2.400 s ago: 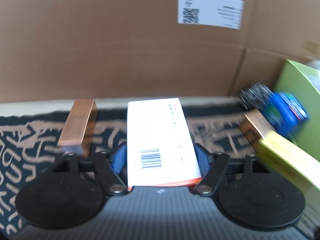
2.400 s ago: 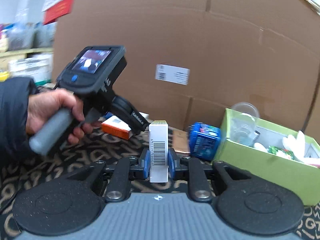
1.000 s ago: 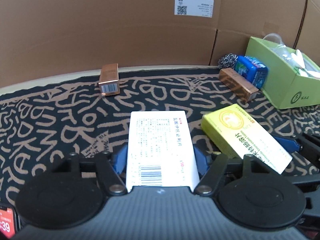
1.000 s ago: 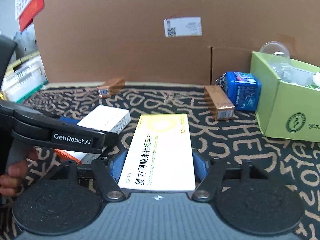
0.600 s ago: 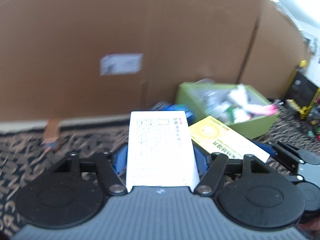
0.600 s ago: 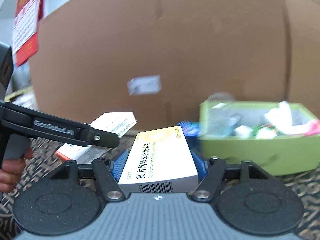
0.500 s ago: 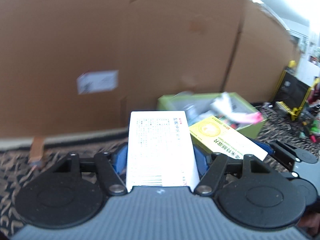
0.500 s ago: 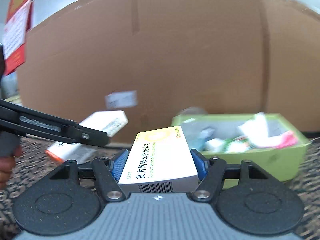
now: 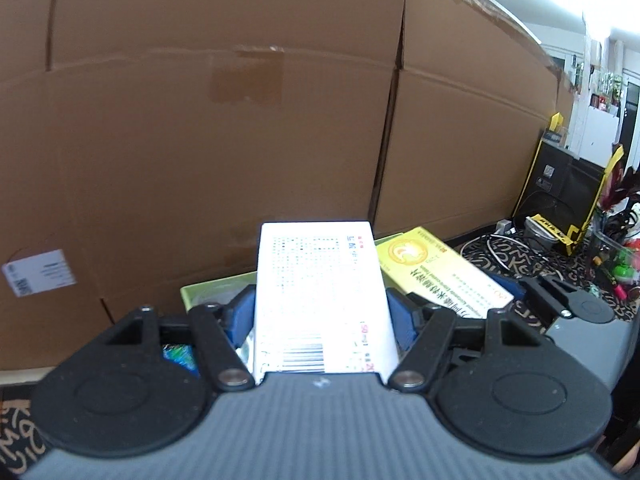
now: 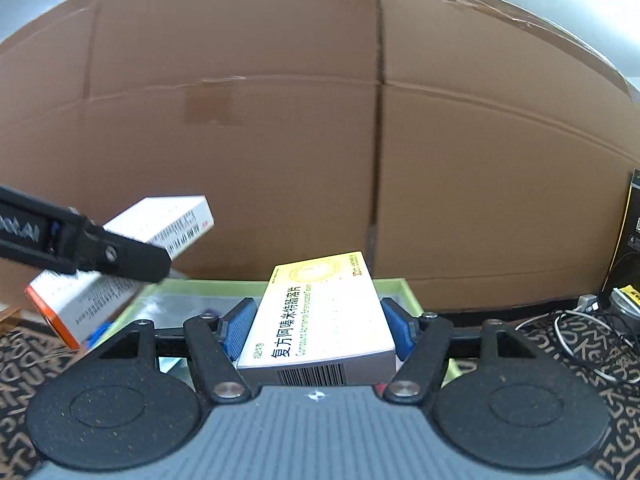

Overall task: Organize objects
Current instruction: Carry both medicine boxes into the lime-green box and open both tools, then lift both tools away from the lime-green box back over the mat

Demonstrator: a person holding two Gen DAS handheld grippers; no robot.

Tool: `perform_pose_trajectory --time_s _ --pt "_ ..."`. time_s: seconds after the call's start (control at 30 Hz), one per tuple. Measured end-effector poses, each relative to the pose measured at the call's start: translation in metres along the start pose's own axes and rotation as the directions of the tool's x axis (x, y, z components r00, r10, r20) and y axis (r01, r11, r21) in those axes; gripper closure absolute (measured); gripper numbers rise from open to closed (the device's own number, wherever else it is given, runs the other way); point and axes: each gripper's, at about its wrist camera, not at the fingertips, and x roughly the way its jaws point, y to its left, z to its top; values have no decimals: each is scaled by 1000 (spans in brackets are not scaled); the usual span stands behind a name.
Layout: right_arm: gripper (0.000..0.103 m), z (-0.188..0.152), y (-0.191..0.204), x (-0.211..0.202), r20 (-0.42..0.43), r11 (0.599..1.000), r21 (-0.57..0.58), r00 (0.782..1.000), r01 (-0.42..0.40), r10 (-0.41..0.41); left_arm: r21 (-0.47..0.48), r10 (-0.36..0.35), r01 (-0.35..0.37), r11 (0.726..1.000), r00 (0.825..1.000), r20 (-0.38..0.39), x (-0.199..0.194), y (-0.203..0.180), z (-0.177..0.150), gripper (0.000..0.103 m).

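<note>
My left gripper (image 9: 320,316) is shut on a flat white medicine box (image 9: 320,280) with a barcode and an orange edge; the box fills the gap between the blue pads. My right gripper (image 10: 316,326) is shut on a yellow and white medicine box (image 10: 320,312) with green print. Both boxes hang in the air over a green open box (image 10: 404,288), mostly hidden behind them. In the right wrist view the white box (image 10: 160,232) and the left gripper's black finger (image 10: 120,256) show at the left. In the left wrist view the yellow box (image 9: 440,276) sits to the right.
A tall brown cardboard wall (image 10: 320,140) with a white label (image 9: 38,272) stands close behind the green box (image 9: 216,286). The patterned black and tan cloth (image 10: 580,344) carries white cables (image 10: 592,324) at the right. A black and yellow case (image 9: 560,188) and small clutter lie far right.
Both grippers have lifted their boxes off the patterned cloth and carried them to the right, up to the green box by the cardboard wall. The grips stayed as they were.
</note>
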Motion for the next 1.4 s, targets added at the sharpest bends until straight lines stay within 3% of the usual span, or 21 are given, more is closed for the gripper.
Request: perform_pose_trajectory --time_s 0.2,0.4,0.53,0.57,0.67,0.87,1.1,1.27,1.4 --pt "32 -5 -13 27 -7 1000 2 1000 10 -10 -38 67 -67 997 998 -18 50 2 0 36" --pt "31 -21 -17 57 -90 1000 3 996 -1 1 -26 100 -101 995 994 -49 90 0 -13 35" --pt "31 -28 -15 67 -154 999 -35 988 13 -18 -21 74 -75 997 997 -19 97 -1 -22 8" --pt "28 -30 -16 65 -155 999 -45 988 15 -22 -11 89 -89 996 996 -4 96 -3 -23 0" --pt "23 -30 -19 59 -148 999 -31 989 17 -22 15 109 -110 994 994 23 93 -6 -24 0" --pt "15 -25 -15 28 -80 997 -60 995 55 -59 -23 80 -79 997 997 18 68 -3 -19 0" --pt "15 -17 -4 -9 7 994 -43 995 96 -96 -42 78 -77 996 997 28 31 -1 -18 0" --pt "15 -14 9 -34 37 996 -8 996 86 -85 -37 102 -101 994 994 31 0 7 -25 0" --pt "15 -17 30 -49 41 999 32 999 25 -26 -81 106 -104 991 994 30 -36 30 -43 0"
